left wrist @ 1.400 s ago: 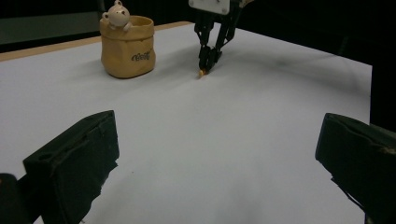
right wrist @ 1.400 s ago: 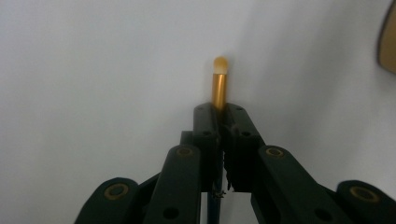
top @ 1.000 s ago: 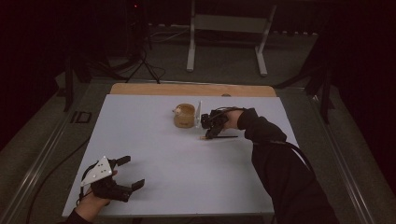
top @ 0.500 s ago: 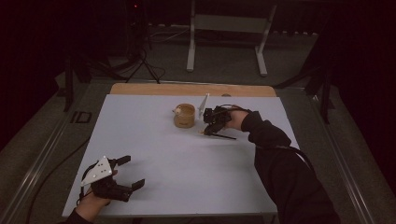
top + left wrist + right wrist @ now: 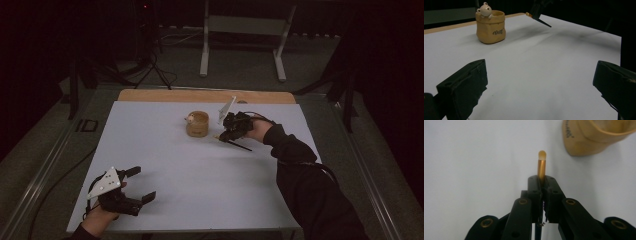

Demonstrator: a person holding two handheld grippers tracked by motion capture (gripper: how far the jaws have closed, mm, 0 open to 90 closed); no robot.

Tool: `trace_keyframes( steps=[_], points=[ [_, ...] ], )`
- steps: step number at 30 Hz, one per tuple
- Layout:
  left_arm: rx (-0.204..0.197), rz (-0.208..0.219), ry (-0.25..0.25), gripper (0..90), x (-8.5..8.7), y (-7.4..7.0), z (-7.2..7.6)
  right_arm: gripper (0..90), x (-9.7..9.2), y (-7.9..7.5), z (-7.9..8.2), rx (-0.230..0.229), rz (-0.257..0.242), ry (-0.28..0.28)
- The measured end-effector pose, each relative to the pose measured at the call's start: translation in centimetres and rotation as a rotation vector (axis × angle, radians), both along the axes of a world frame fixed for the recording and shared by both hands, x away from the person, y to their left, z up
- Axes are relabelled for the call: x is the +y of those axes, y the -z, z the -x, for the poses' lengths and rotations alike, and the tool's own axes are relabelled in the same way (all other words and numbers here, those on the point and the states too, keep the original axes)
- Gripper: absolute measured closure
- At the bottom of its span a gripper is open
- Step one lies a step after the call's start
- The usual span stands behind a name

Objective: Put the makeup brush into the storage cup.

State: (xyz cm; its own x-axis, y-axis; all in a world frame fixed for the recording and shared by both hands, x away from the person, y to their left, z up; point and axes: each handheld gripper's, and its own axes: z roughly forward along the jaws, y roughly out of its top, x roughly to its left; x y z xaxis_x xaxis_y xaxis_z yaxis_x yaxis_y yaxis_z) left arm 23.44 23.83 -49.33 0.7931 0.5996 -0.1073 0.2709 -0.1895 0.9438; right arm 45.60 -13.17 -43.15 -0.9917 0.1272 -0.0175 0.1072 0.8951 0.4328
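The right gripper (image 5: 226,135), fingers clamped on a pencil (image 5: 541,165), had lifted off the bench (image 5: 200,175) at the cup's (image 5: 197,124) three o'clock; the left gripper (image 5: 137,185) rested, fingers wide.

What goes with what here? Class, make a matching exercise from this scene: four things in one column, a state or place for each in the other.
1. pencil
2. pot
3. left gripper
4. right gripper

a. jaws wide apart, nothing between them
b. shut on a thin stick
c. clamped, eraser end sticking out
d. stands on the white table, bear figure at its rim

Pairs: 1-c, 2-d, 3-a, 4-b
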Motion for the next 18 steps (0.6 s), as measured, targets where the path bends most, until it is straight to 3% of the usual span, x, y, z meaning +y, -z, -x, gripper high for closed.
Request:
trace_keyframes(
  steps=[8,13,18],
  points=[
    [0.000,-0.001,0.000,0.6,0.0,0.0,0.0,84.5,-0.5,-0.6,0.3,-0.031,-0.034,0.037],
    [-0.003,-0.001,0.001,0.6,0.0,-0.1,0.1,84.5,-1.4,-1.7,0.6,-0.062,-0.158,0.100],
    [-0.004,0.000,0.002,0.6,-0.1,-0.1,0.0,84.5,-1.8,-2.1,1.1,-0.077,-0.203,0.122]
  ],
)
